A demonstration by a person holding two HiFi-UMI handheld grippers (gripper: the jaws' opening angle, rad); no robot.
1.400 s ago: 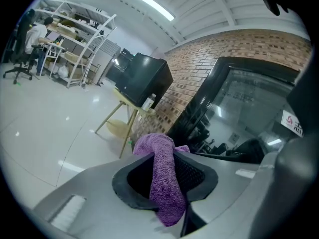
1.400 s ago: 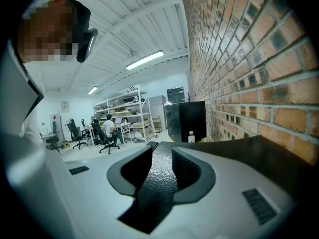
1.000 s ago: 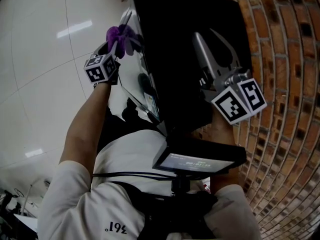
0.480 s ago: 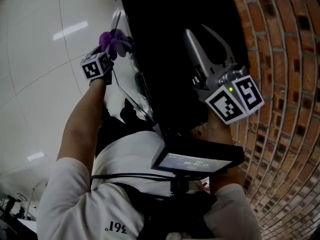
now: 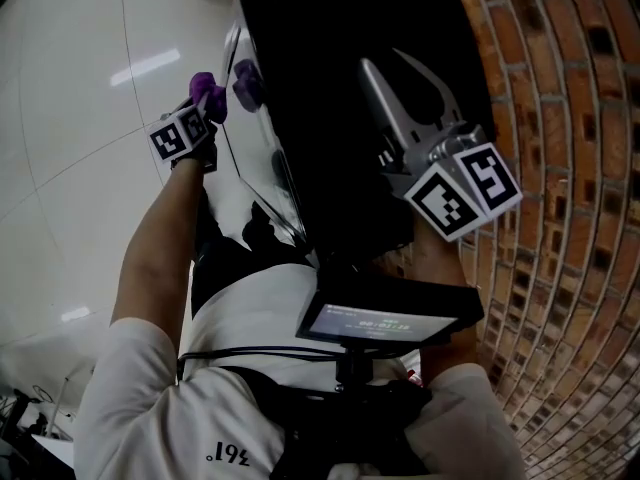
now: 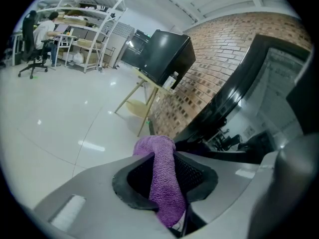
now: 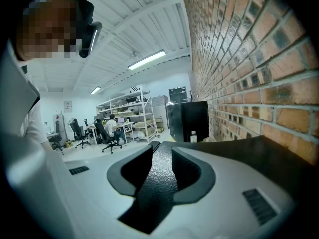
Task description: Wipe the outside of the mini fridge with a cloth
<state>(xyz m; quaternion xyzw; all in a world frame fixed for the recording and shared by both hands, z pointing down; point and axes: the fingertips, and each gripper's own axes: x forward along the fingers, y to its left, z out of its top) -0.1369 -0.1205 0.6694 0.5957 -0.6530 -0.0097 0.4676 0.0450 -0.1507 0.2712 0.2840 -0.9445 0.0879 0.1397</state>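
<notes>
The black mini fridge (image 5: 340,118) fills the middle of the head view, with its glossy mirror-like side on the left. My left gripper (image 5: 212,103) is at that side, shut on a purple cloth (image 5: 203,88); a purple reflection shows in the glossy face beside it. In the left gripper view the cloth (image 6: 164,178) hangs folded between the pads, with the fridge (image 6: 239,98) to the right. My right gripper (image 5: 385,68) rests over the fridge top, jaws apart, nothing between them. In the right gripper view only the textured black top (image 7: 162,183) shows between the right gripper's (image 7: 162,168) pads.
A brick wall (image 5: 560,168) runs close along the fridge's right side. White tiled floor (image 5: 70,118) spreads to the left. Farther off stand another black box on a wooden stand (image 6: 167,59), white shelves (image 6: 84,29) and a seated person (image 6: 45,29).
My left gripper with the purple cloth has slid left and lower along the fridge's glossy side. The right gripper has stayed where it was.
</notes>
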